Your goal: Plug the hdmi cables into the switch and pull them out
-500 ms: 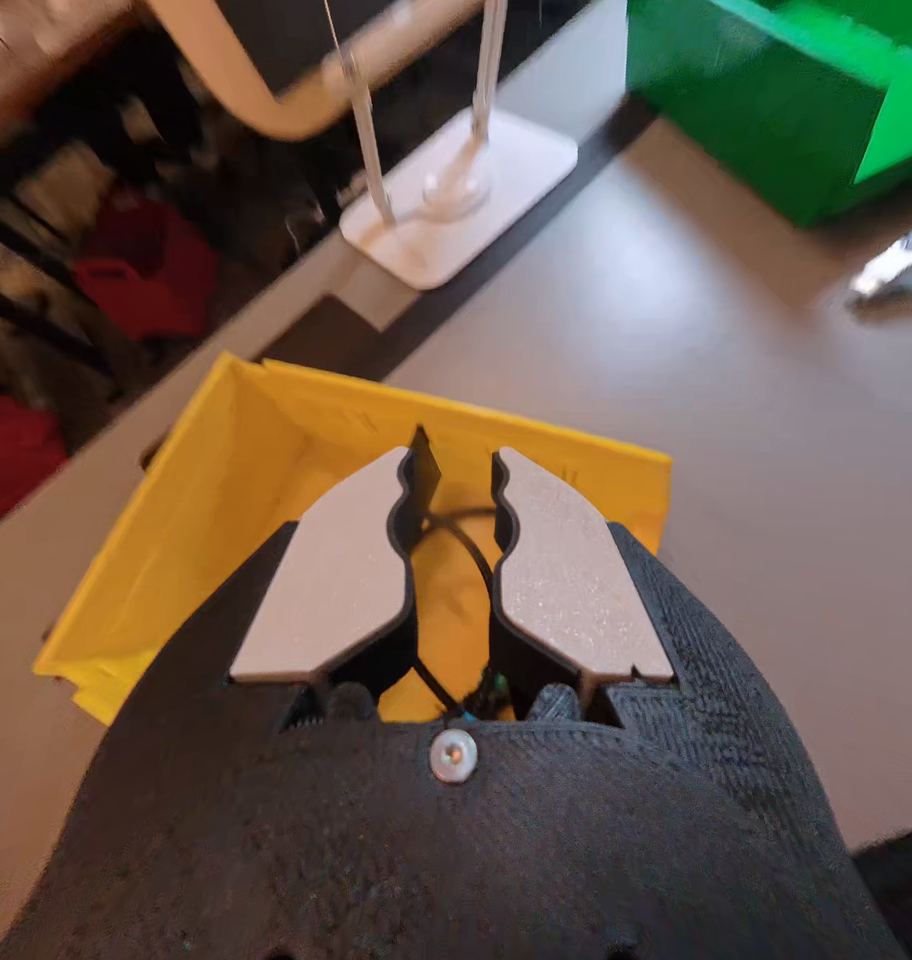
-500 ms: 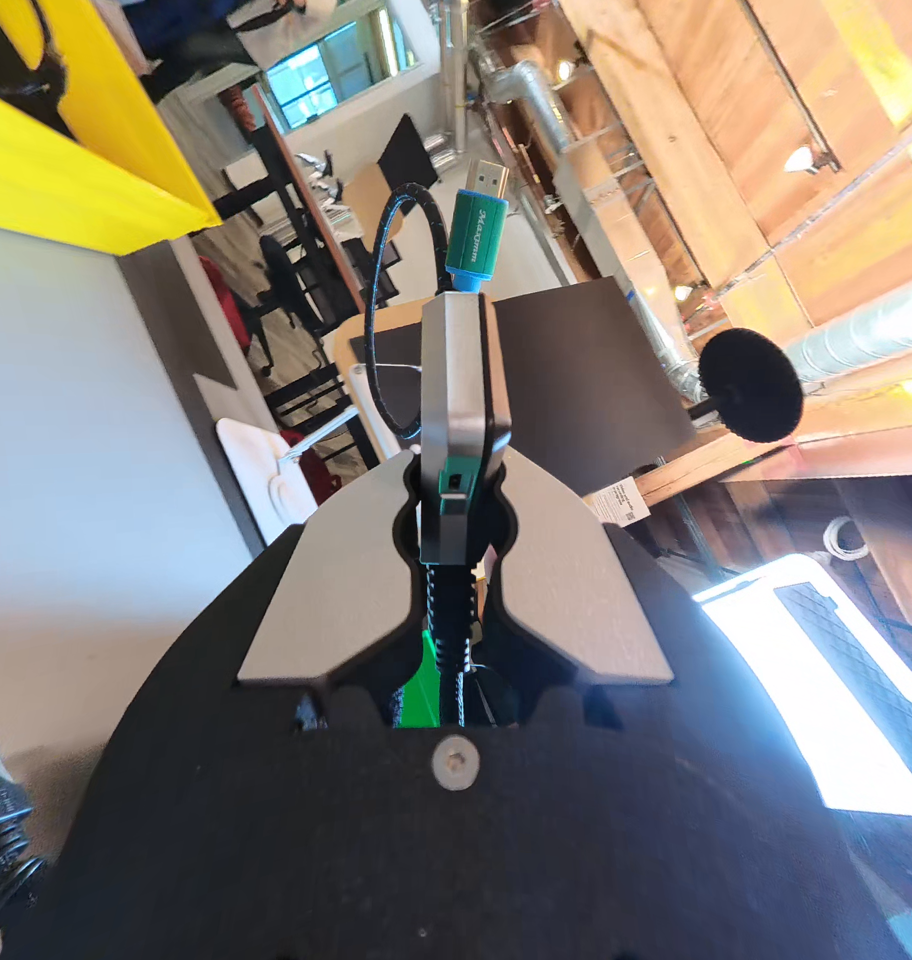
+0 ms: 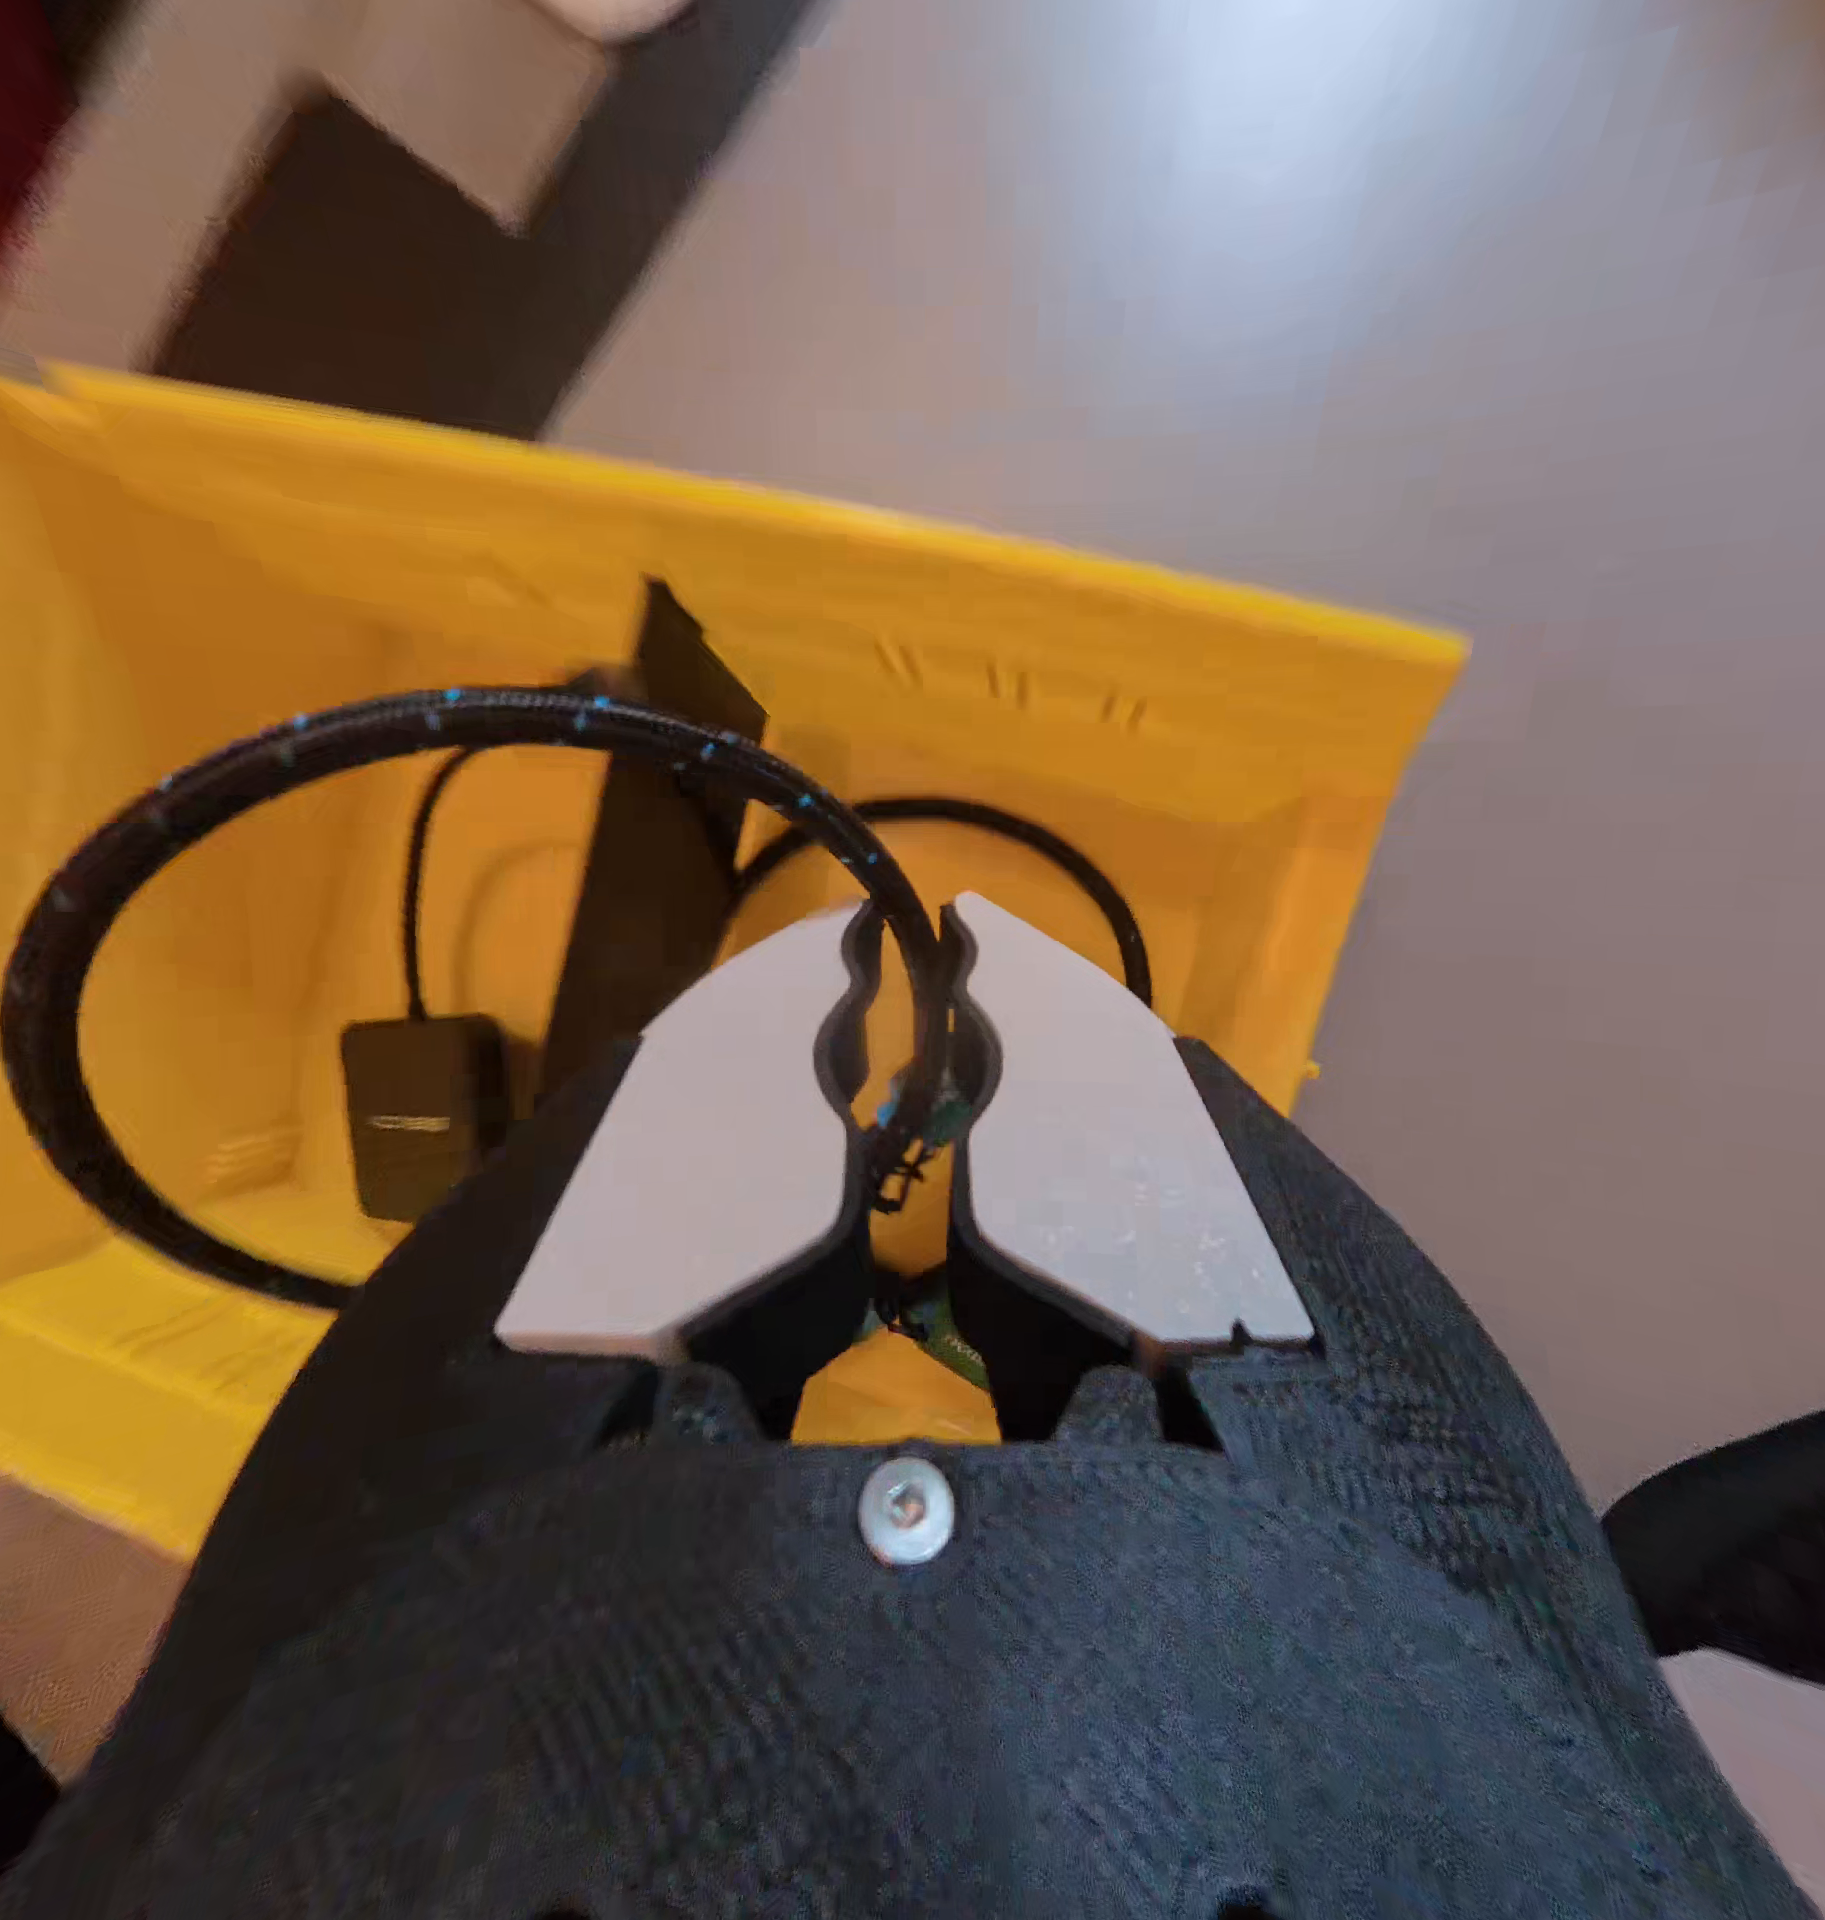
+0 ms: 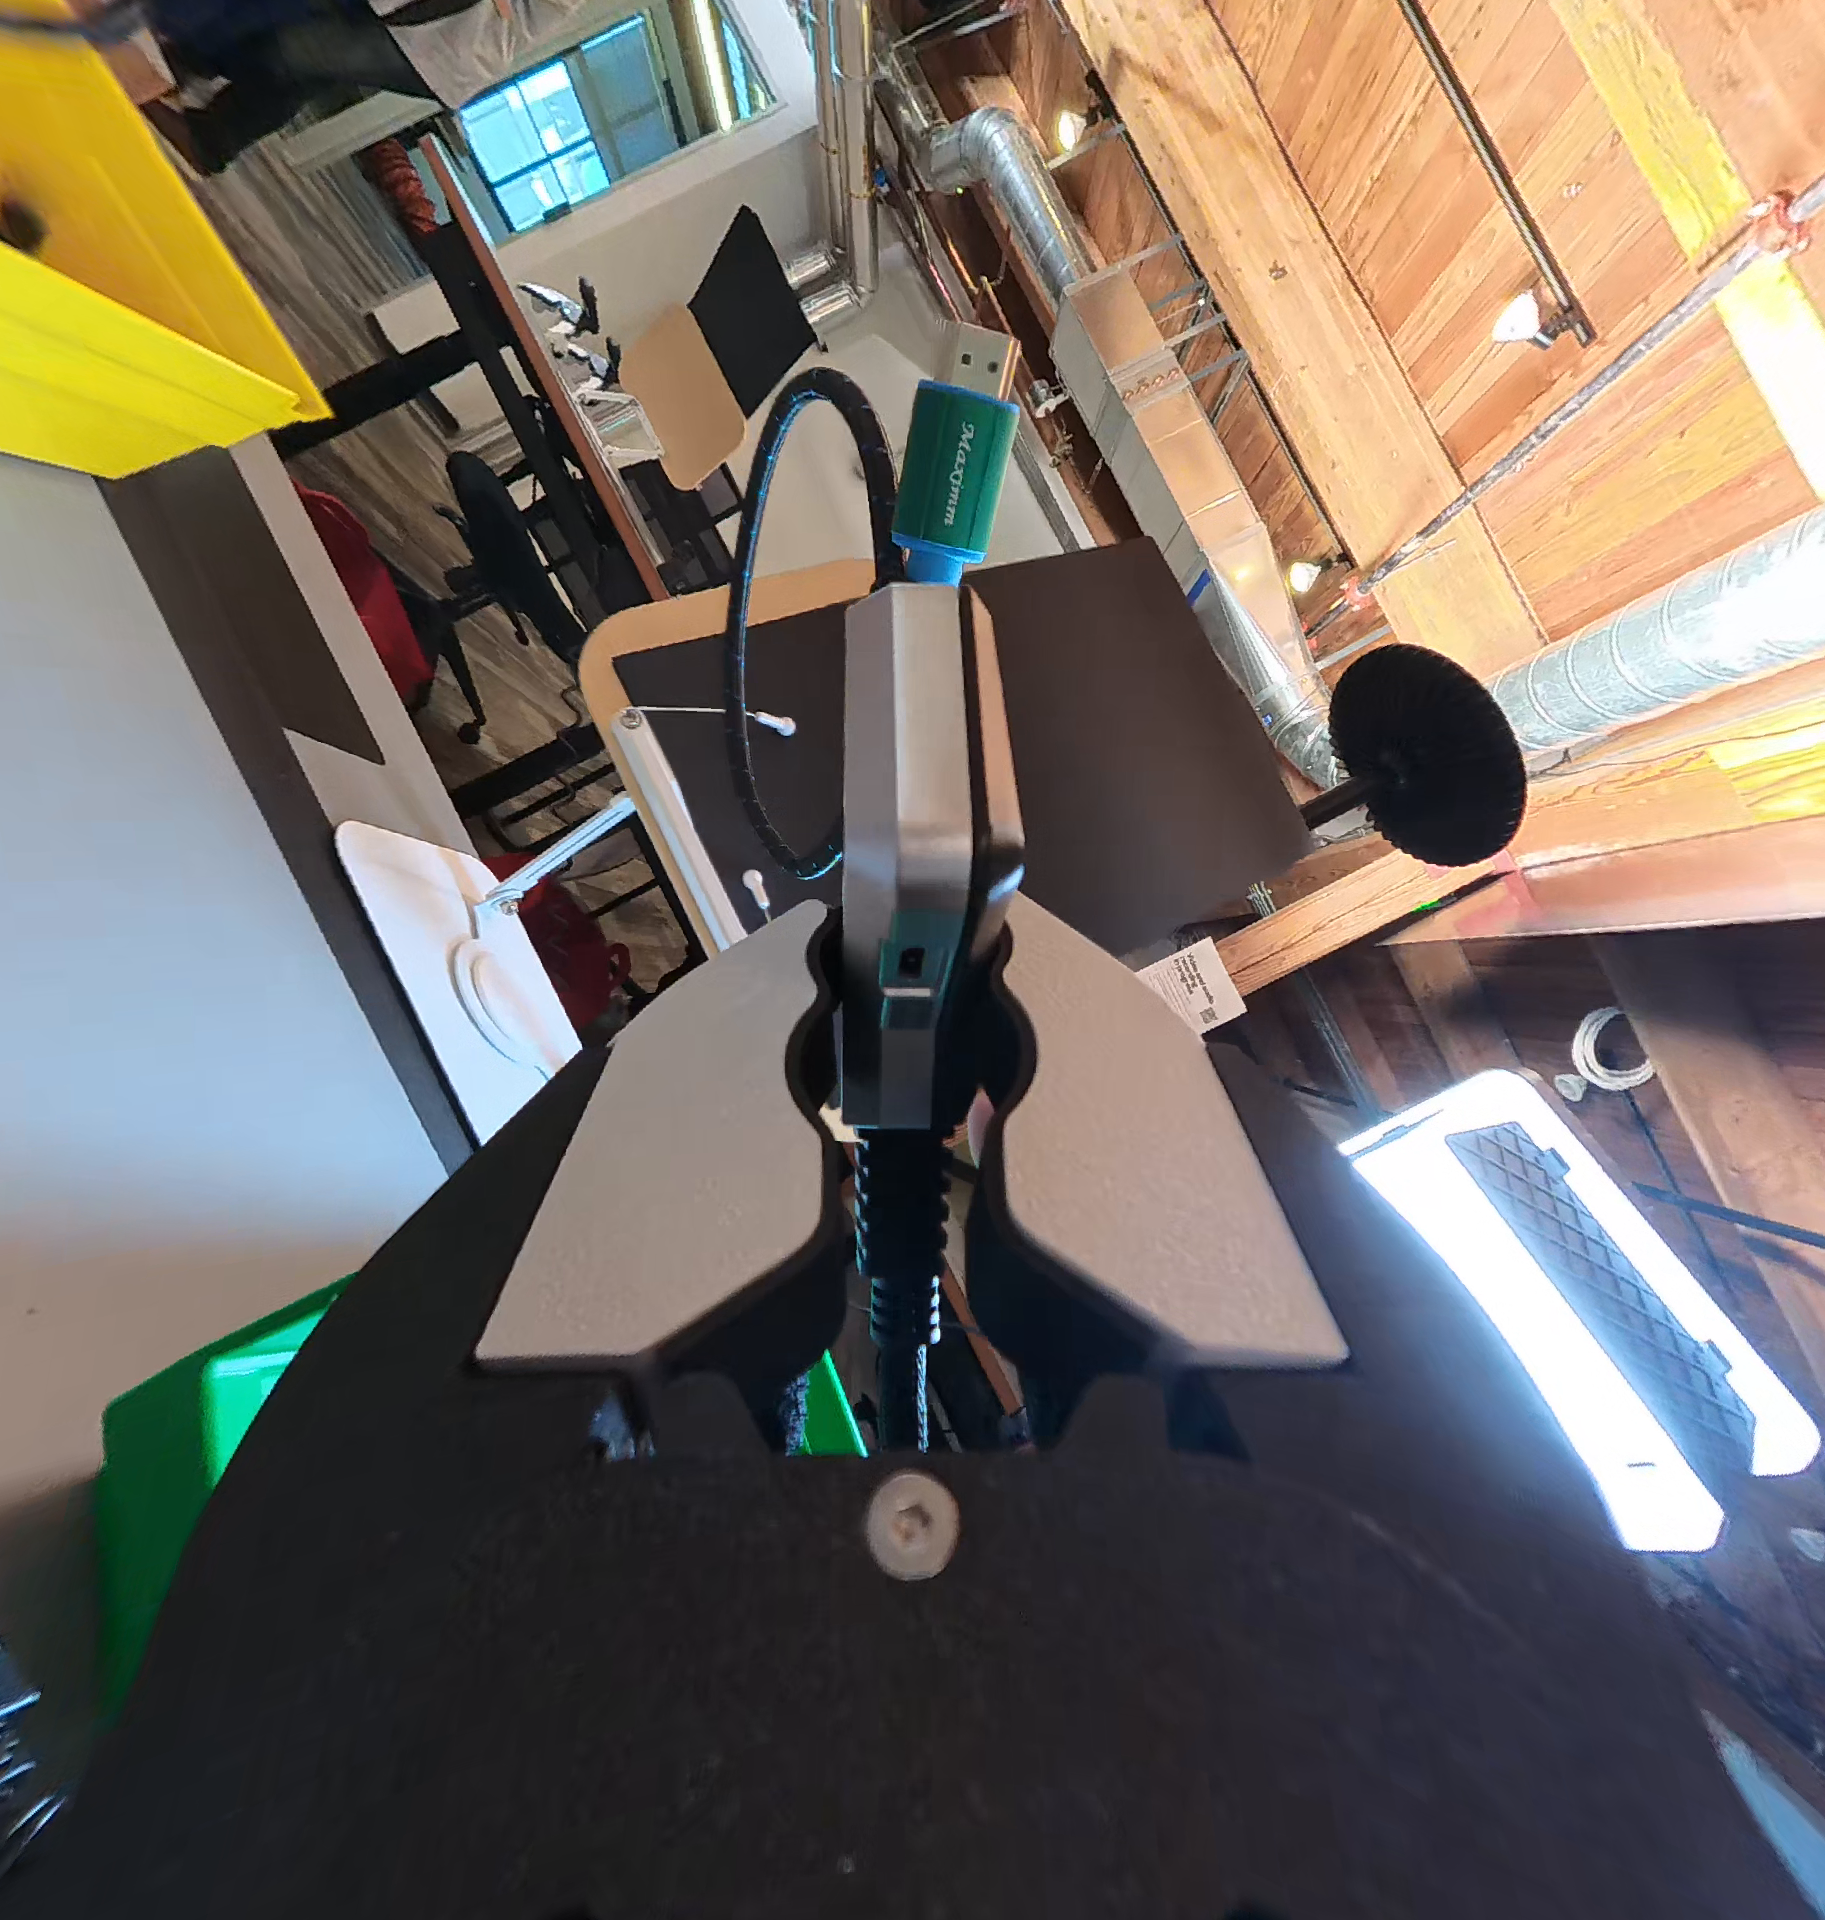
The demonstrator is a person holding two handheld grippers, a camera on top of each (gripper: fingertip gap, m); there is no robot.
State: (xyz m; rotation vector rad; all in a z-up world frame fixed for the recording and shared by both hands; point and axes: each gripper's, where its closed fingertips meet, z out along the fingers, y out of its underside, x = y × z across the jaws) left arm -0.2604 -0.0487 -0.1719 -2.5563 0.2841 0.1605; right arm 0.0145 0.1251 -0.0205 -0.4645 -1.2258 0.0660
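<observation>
Your right hand-held gripper [image 4: 910,1013] clamps grey HDMI switch [image 4: 923,831], long axis pointing straight ahead; green-shelled HDMI plug [image 4: 958,473] free at its far end. Your left hand-held gripper [image 3: 903,1013] pinches braided HDMI cable [image 3: 368,748], looping left over yellow bin [image 3: 1043,623] on desk [image 3: 1407,312].
</observation>
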